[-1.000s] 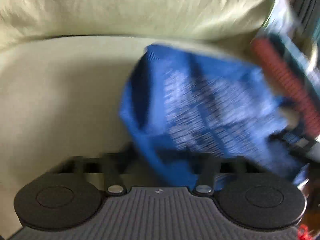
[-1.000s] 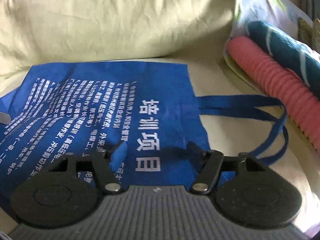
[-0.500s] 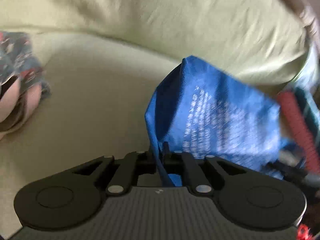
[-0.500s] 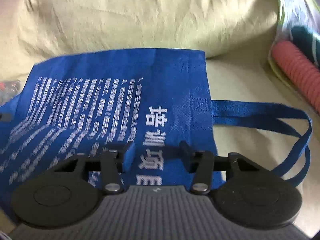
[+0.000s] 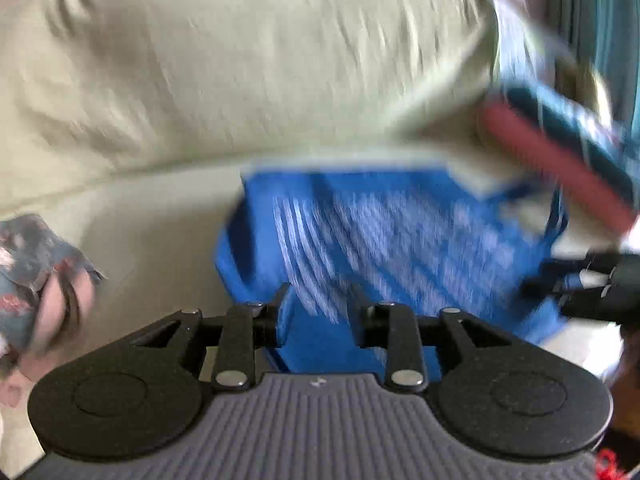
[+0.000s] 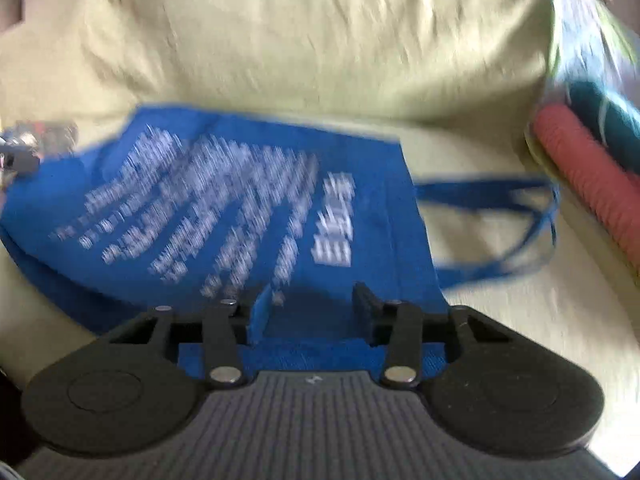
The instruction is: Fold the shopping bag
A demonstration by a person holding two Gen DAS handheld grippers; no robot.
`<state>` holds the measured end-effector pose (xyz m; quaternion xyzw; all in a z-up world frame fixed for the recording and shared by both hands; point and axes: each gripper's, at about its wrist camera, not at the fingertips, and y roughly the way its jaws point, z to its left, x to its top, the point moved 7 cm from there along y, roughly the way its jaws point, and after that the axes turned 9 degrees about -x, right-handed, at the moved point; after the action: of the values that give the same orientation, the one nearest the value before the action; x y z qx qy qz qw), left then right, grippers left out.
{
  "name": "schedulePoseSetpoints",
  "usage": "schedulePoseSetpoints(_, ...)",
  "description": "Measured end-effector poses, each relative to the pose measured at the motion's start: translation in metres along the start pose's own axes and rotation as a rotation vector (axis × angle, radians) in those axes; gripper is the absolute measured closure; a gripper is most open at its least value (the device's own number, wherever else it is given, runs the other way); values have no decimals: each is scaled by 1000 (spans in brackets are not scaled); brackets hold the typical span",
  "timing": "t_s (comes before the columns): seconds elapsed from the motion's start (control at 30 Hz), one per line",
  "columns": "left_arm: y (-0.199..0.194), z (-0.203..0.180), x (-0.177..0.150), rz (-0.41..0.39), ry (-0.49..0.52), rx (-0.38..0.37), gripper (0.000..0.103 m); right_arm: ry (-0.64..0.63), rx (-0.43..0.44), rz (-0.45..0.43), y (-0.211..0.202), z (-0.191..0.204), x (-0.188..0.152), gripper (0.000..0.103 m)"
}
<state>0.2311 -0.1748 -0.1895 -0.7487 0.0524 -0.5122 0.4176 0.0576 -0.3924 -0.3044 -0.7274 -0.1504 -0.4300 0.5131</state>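
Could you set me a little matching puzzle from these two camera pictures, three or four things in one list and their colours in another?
Things:
1. shopping bag
2. cushion
3. ribbed roll
4. bag handles

Colours or looks:
A. pale yellow-green, wrinkled
B. pinkish red
C. blue, thin loops lying on the seat
D. blue with white printed writing

Pairs: 1-D, 2-A, 3-B, 4-C

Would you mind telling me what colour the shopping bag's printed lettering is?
White, on the blue shopping bag; the right wrist view shows it best, though blurred.
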Motion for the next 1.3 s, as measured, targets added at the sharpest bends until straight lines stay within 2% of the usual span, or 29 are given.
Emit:
schedulePoseSetpoints(0.07, 32, 9, -17, 119, -30, 39, 70, 43, 2, 28, 3, -7, 0, 66)
schedulePoseSetpoints(0.1, 38, 12, -17, 136, -38, 46, 70, 51, 1, 39, 5, -10, 2, 66)
schedulePoseSetpoints(0.2, 40, 15, 10, 89, -42, 51, 71, 9, -22, 49, 9, -15, 20, 66)
schedulePoseSetpoints(0.3, 43, 19, 47, 18, -52, 59, 63, 19, -10, -17, 18, -14, 58, 66)
schedulePoseSetpoints(0.4, 45, 24, 85, -52, -63, 67, 50, 28, 17, -95, 36, -1, 103, 66)
schedulePoseSetpoints(0.5, 54, 30, 118, -115, -97, 66, 50, 27, 43, -151, 62, 11, 139, 65)
schedulePoseSetpoints(0.57, 80, 43, 113, -108, -189, 26, 51, 42, 56, -135, 89, 13, 153, 65)
schedulePoseSetpoints(0.63, 105, 58, 103, -91, -271, -10, 51, 80, 61, -80, 122, 9, 156, 66)
schedulePoseSetpoints(0.77, 132, 84, 72, -76, -323, -16, 55, 234, 67, 66, 182, -17, 139, 75)
schedulePoseSetpoints(0.8, 134, 88, 67, -95, -324, -30, 55, 277, 66, 89, 193, -24, 133, 82)
schedulePoseSetpoints(0.87, 132, 95, 58, -166, -338, -88, 55, 305, 60, 38, 198, -34, 129, 90)
schedulePoseSetpoints(0.97, 123, 102, 46, -242, -373, -130, 61, 303, 59, 30, 195, -37, 126, 90)
schedulePoseSetpoints(1.0, 118, 104, 46, -244, -400, -128, 70, 294, 46, 37, 191, -37, 125, 90)
schedulePoseSetpoints(1.03, 109, 104, 46, -246, -419, -121, 72, 280, 21, 49, 182, -39, 122, 85)
schedulePoseSetpoints(1.1, 83, 96, 45, -253, -384, -76, 72, 268, 37, 9, 151, -49, 116, 82)
schedulePoseSetpoints(1.17, 54, 83, 40, -261, -324, -31, 72, 286, 86, -59, 108, -55, 104, 75)
schedulePoseSetpoints(1.2, 39, 72, 36, -267, -285, -20, 70, 294, 107, -75, 87, -54, 96, 74)
schedulePoseSetpoints(1.23, 26, 61, 30, -264, -254, -13, 62, 290, 123, -92, 66, -51, 87, 75)
schedulePoseSetpoints(1.3, 9, 38, 14, -227, -213, 5, 60, 263, 119, -115, 27, -46, 61, 75)
